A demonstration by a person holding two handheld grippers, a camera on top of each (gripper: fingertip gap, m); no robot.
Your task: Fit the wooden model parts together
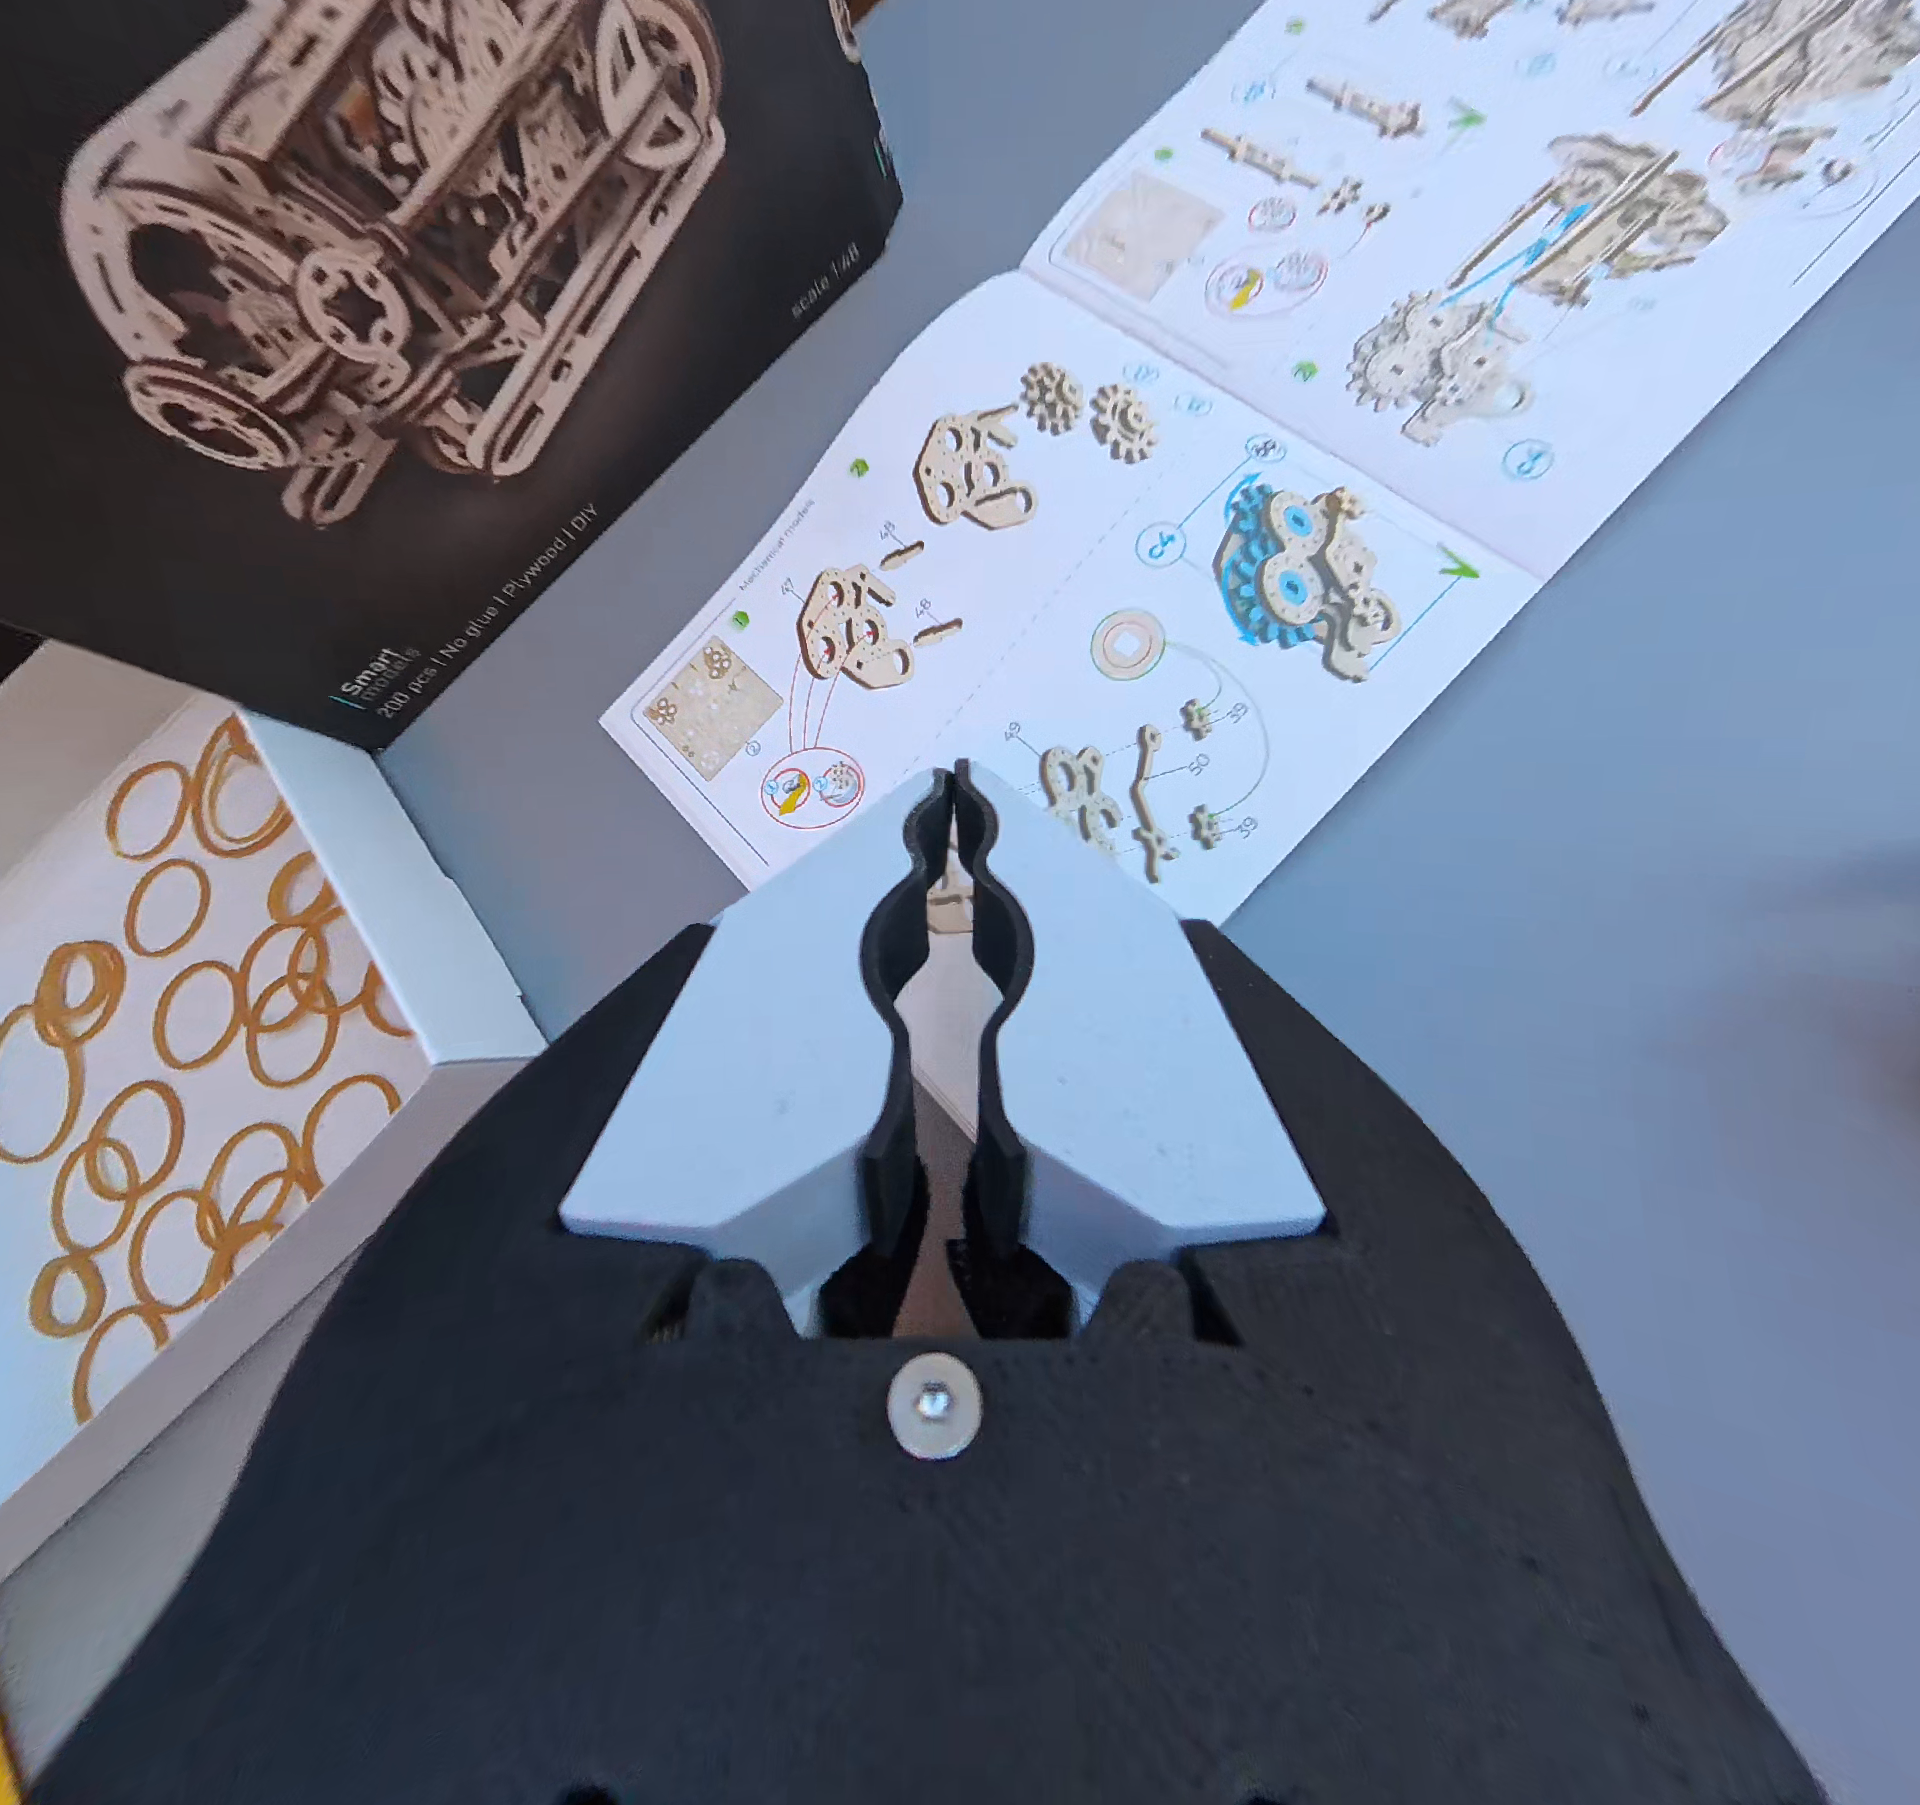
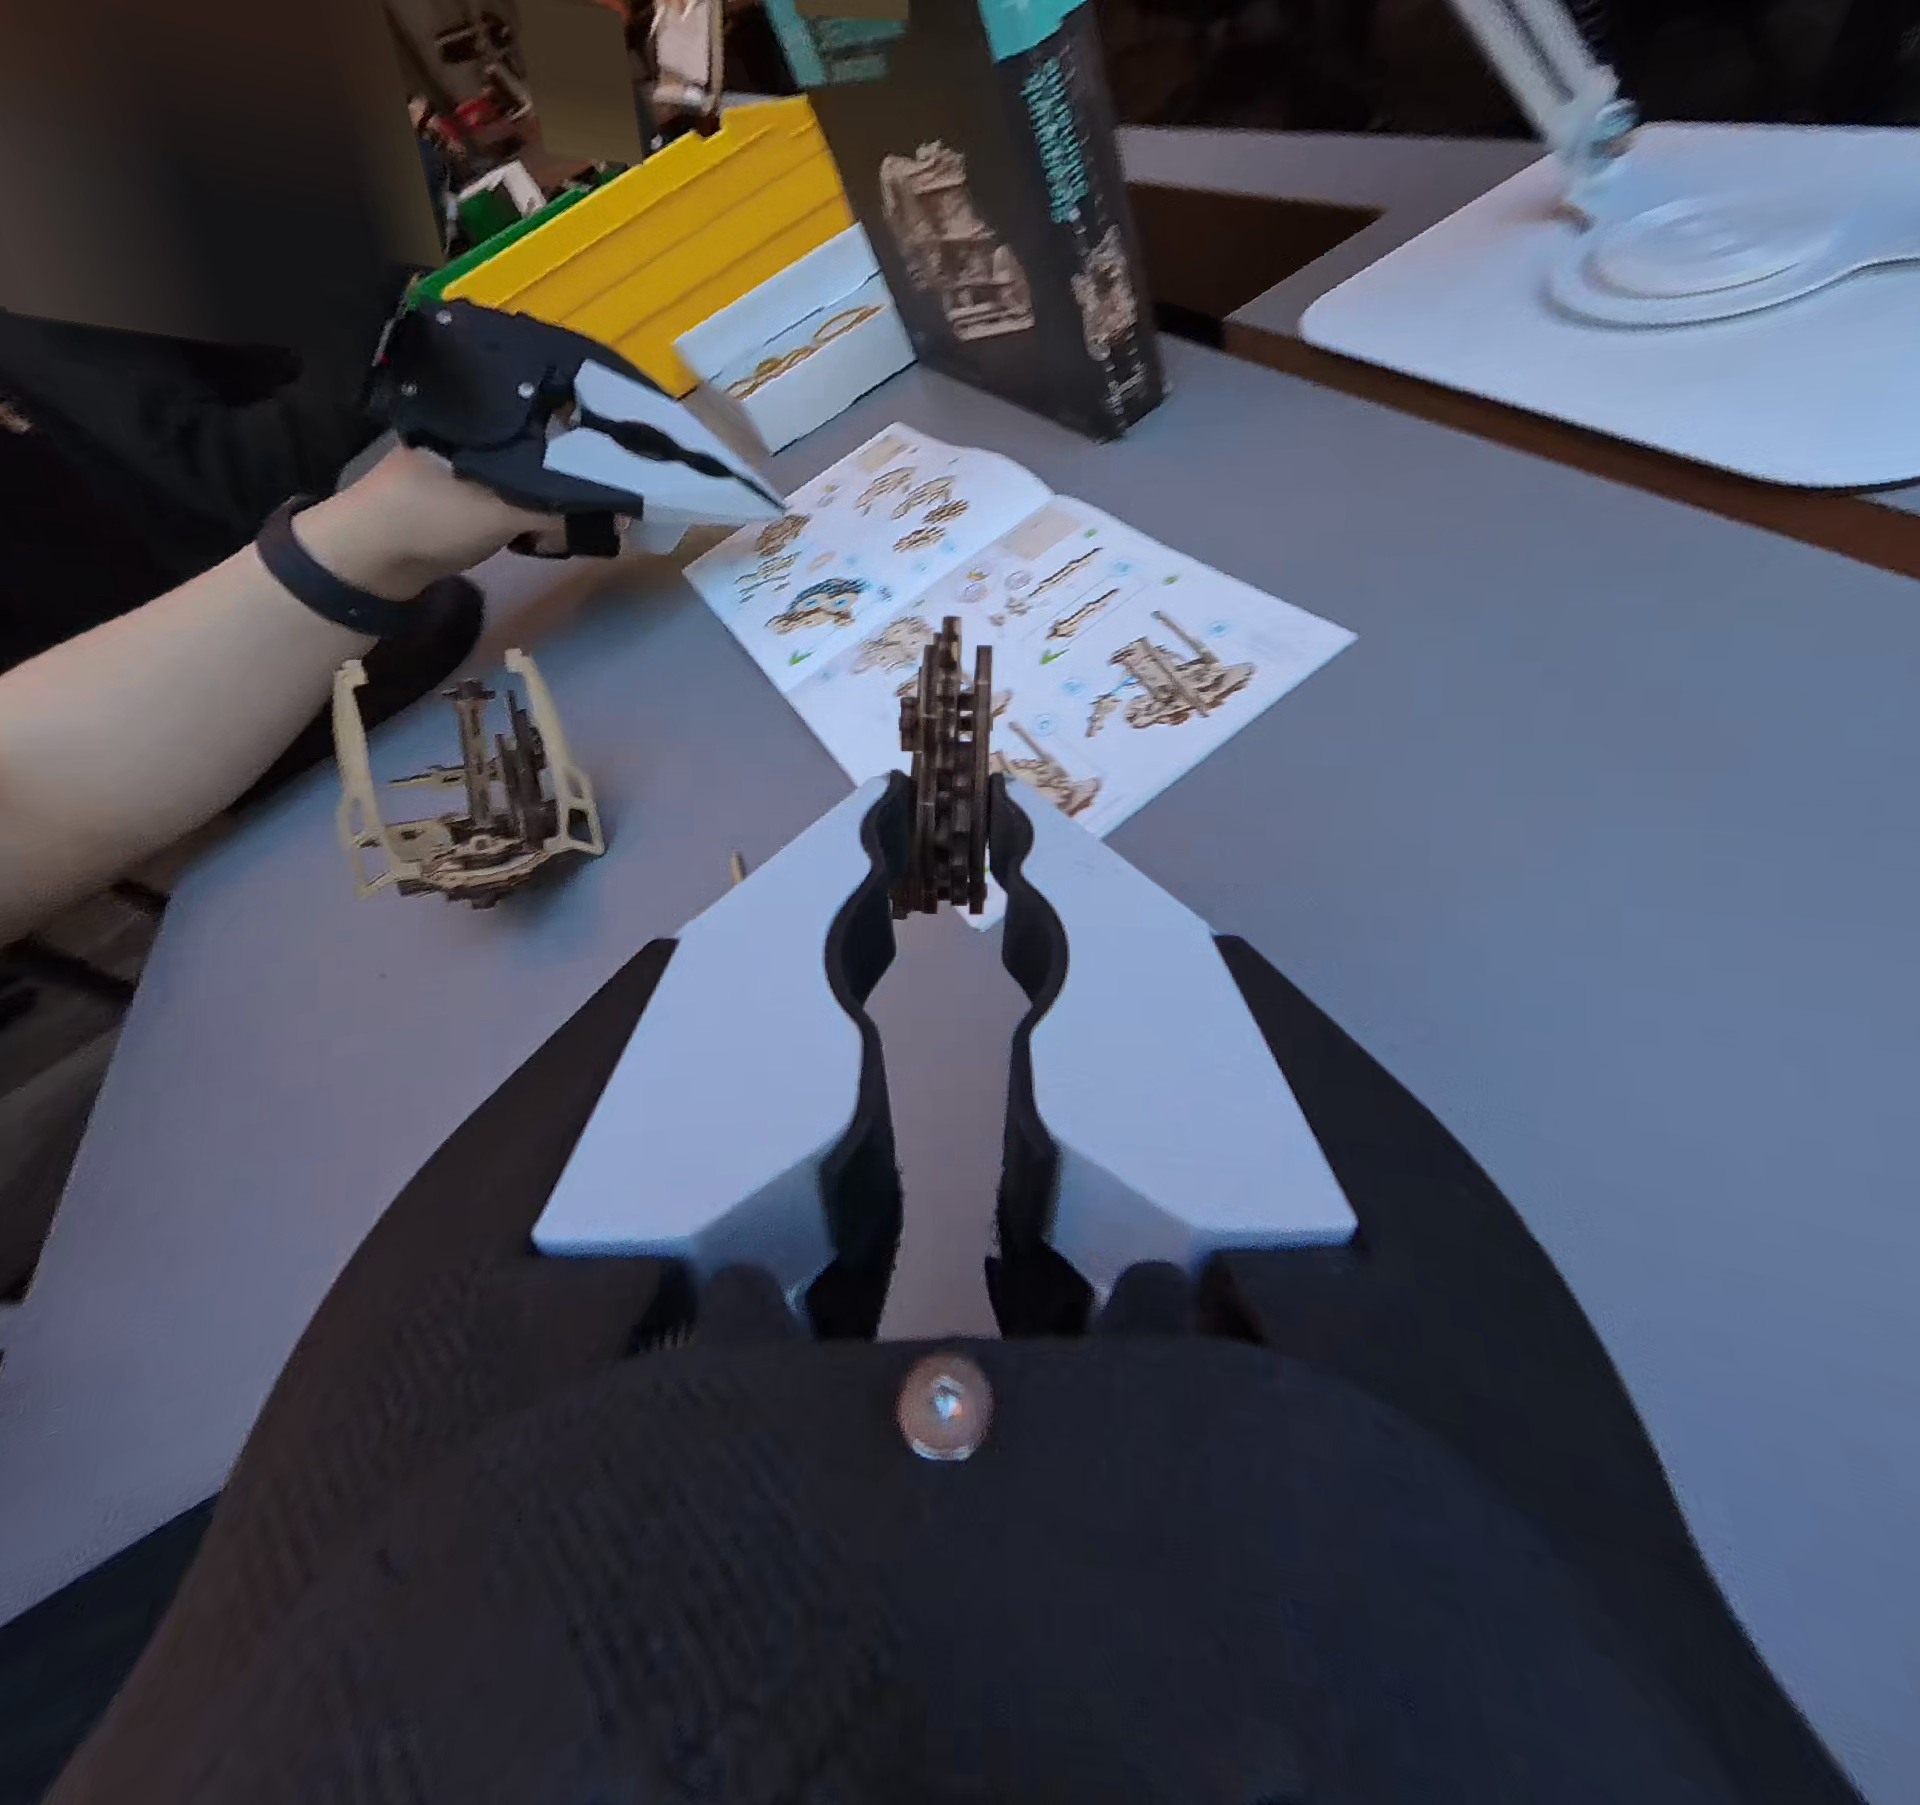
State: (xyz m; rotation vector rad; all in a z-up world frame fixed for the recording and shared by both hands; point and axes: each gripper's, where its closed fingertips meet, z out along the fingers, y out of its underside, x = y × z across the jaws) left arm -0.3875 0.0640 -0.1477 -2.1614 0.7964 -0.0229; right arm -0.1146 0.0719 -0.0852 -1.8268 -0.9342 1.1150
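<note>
On the grey table (image 2: 1455,820), a partly built wooden frame (image 2: 468,799) is standing at the left, below the left tongs (image 1: 956,779), which are hovering closed and empty over the instruction sheet (image 1: 1039,612). Farther right, the right tongs (image 2: 940,820) are gripping an upright wooden gear assembly (image 2: 945,758) above that sheet's near edge.

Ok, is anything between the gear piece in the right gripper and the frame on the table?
Nothing visible. The right gripper holds the gear piece above the booklet; the wooden frame stands apart on bare table. The person's forearm lies just behind the frame, not in the path.
</note>
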